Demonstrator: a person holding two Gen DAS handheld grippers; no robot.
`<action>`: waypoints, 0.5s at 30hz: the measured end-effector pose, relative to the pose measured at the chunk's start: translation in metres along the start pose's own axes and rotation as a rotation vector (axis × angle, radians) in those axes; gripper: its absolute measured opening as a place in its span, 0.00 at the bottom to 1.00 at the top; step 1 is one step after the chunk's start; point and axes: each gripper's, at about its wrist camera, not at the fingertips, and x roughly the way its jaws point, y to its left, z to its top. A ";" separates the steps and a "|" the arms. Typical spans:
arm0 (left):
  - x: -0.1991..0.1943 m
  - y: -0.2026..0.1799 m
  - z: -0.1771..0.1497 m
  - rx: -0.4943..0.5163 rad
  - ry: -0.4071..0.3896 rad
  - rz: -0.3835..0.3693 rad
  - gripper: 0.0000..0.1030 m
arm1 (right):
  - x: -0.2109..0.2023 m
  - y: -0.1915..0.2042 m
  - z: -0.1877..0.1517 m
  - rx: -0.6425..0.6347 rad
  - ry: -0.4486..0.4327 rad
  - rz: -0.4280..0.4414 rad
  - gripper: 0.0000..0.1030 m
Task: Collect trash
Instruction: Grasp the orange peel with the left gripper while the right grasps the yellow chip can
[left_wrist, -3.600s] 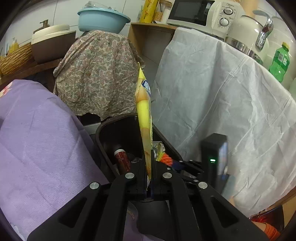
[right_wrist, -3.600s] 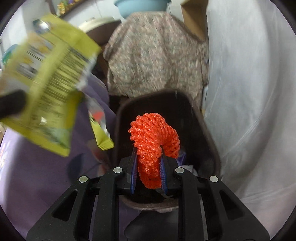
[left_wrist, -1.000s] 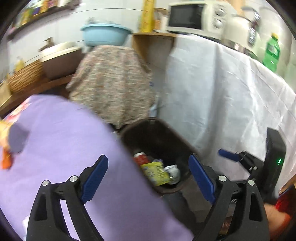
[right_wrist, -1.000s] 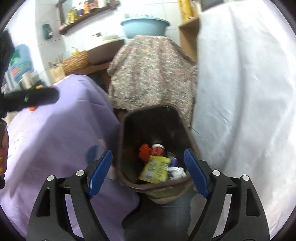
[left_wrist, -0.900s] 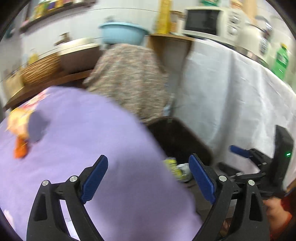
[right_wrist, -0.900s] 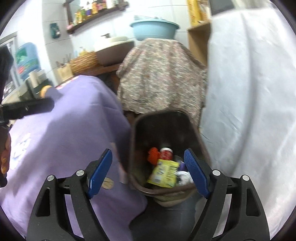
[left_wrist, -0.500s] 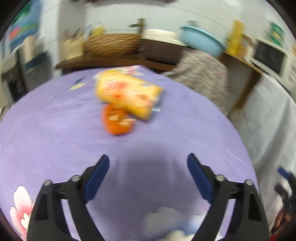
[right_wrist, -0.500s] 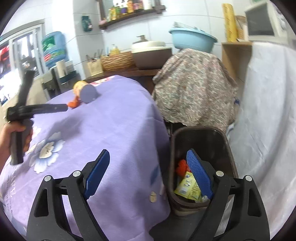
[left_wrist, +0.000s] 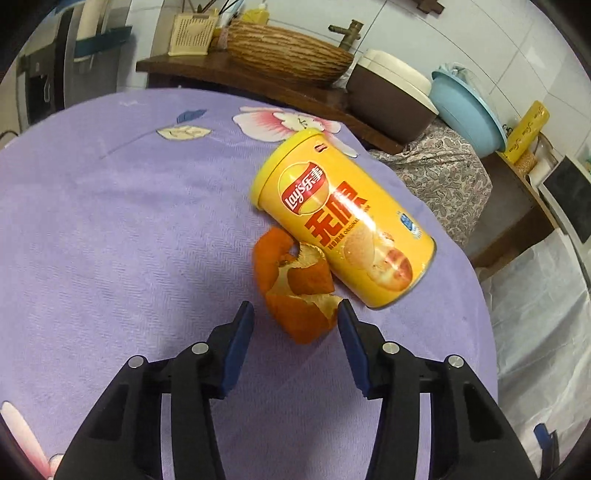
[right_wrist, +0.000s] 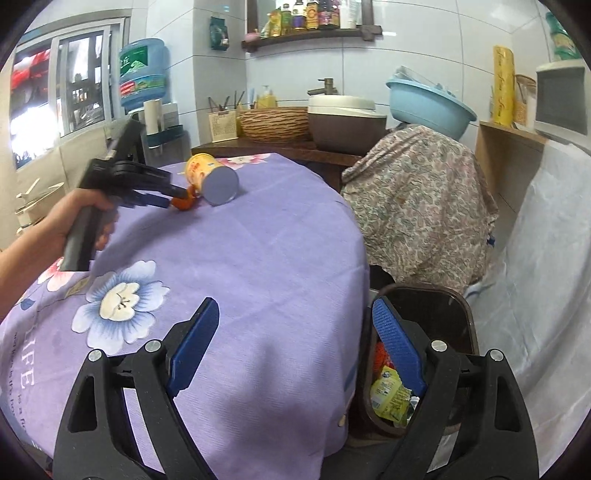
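An orange peel (left_wrist: 297, 286) lies on the purple flowered tablecloth (left_wrist: 110, 229), touching a yellow Lay's chip can (left_wrist: 343, 225) that lies on its side. My left gripper (left_wrist: 295, 314) is open, its fingertips on either side of the peel's near end. In the right wrist view the left gripper (right_wrist: 173, 195) reaches the peel (right_wrist: 183, 201) beside the can (right_wrist: 212, 179). My right gripper (right_wrist: 295, 325) is open and empty above the table's near edge. The dark trash bin (right_wrist: 458, 306) on the floor holds a yellow wrapper (right_wrist: 388, 395) and an orange net.
A patterned cloth-covered stand (right_wrist: 417, 199) with a blue basin (right_wrist: 428, 103) stands behind the bin. A white-draped counter (right_wrist: 546, 258) is at the right. A wooden shelf with a woven basket (left_wrist: 288, 55) and a brown pot (left_wrist: 388, 96) runs behind the table.
Both grippers dropped their trash into the bin and opened. The left gripper swung from the bin to the table and closed in on the orange peel. The right gripper pulled back.
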 end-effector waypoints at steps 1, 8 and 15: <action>0.000 0.000 0.001 -0.007 -0.006 -0.005 0.43 | 0.000 0.003 0.002 -0.011 -0.001 -0.001 0.82; -0.001 0.006 0.000 -0.035 -0.003 -0.036 0.24 | 0.016 0.024 0.023 -0.068 0.015 0.047 0.82; -0.029 0.016 -0.012 0.004 -0.020 -0.051 0.22 | 0.071 0.053 0.065 -0.109 0.116 0.200 0.82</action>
